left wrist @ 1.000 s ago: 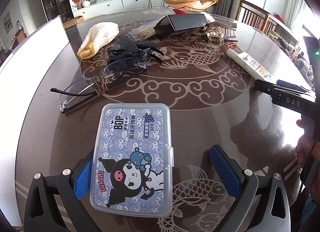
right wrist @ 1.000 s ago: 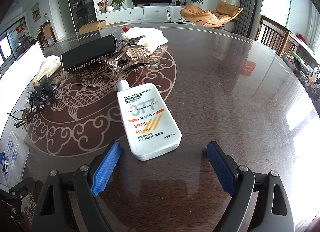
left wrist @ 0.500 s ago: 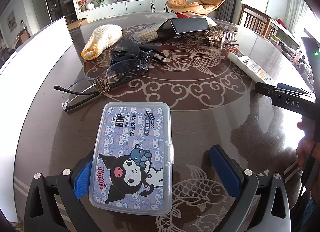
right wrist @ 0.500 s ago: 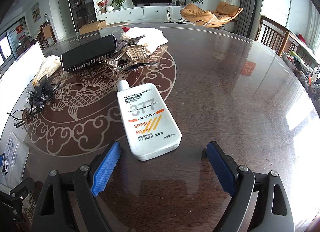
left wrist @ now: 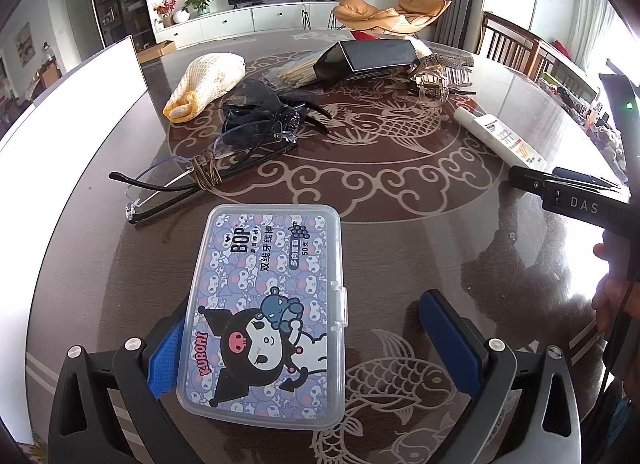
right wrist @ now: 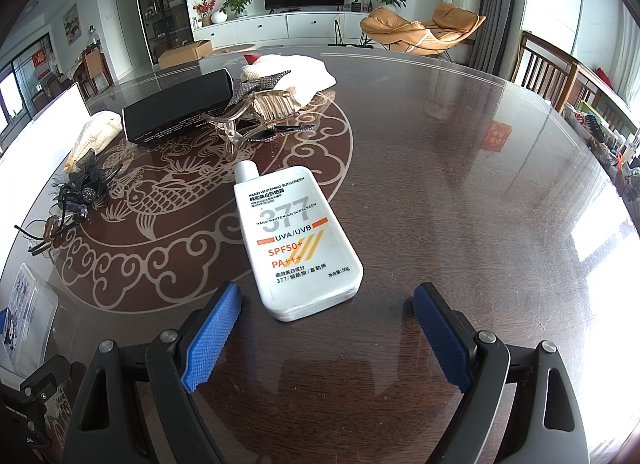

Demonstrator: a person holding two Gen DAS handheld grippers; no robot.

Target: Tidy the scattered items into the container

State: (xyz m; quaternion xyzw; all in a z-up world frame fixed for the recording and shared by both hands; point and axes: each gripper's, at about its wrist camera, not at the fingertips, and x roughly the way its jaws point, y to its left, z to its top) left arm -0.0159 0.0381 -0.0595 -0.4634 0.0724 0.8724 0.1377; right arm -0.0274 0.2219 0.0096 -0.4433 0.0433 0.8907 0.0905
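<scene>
Left wrist view looks steeply down over the left tongs (left wrist: 312, 344), whose blue pads stand wide apart above the dark patterned worktop (left wrist: 400, 248). A clear floss-pick box (left wrist: 268, 308) with a cartoon lid lies flat between them, its left edge over the left pad (left wrist: 166, 356); whether it touches cannot be told, and the right pad is well clear of it, so nothing is gripped. Beyond the box lie a pair of glasses (left wrist: 176, 184), a black hair ornament (left wrist: 264, 116), a cream mesh pouch (left wrist: 208, 82), a bundle of wooden sticks (left wrist: 294, 74) and a black box (left wrist: 372, 58). At the right edge a person's hand (left wrist: 612, 296) wraps the handle of the right tongs, which reach in toward the white sunscreen tube (left wrist: 500, 136)

In the right wrist view the right tongs (right wrist: 326, 328) also tilt downward with jaws spread wide and empty. The sunscreen tube (right wrist: 296, 244) lies flat just ahead of the pads, its bottom end near the gap, cap pointing away. A translucent hair claw clip (right wrist: 256, 112) sits beyond it beside the black box (right wrist: 180, 108), with a white cloth (right wrist: 304, 74) behind. No container for the items can be picked out with certainty
</scene>
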